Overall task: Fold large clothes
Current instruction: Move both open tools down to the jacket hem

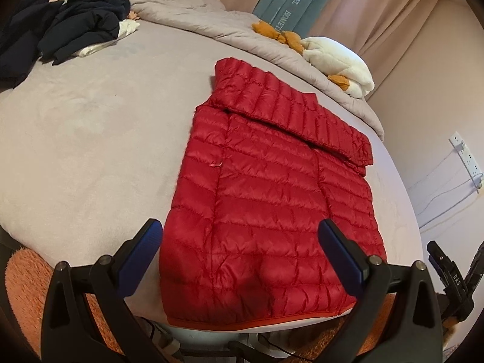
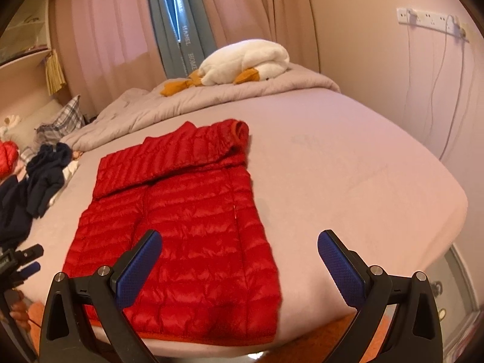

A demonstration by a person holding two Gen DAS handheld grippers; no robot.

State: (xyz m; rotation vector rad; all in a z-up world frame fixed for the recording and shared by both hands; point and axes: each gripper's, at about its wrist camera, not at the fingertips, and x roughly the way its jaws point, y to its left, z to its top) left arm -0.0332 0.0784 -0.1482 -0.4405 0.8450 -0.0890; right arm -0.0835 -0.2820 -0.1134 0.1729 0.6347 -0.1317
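On bed (image 1: 75, 151) | red jacket (image 1: 266, 211) (sleeves folded in) | both grippers open

Both wrist views face the bed (image 1: 75, 127), sharing the jacket (image 2: 181, 211).

A bed (image 1: 90, 127) in pale grey sheet carries a red puffer jacket (image 1: 266, 211) near its foot, dark clothes (image 1: 75, 27) heaped aside, a bunched duvet (image 1: 193, 12) and a plush goose (image 1: 335, 57)

One red jacket (image 1: 266, 199); one plush goose (image 2: 245, 60); one heap of dark clothes (image 1: 69, 21); one bed (image 2: 348, 163); two hand-held grippers, left (image 1: 240, 254) and right (image 2: 239, 257).
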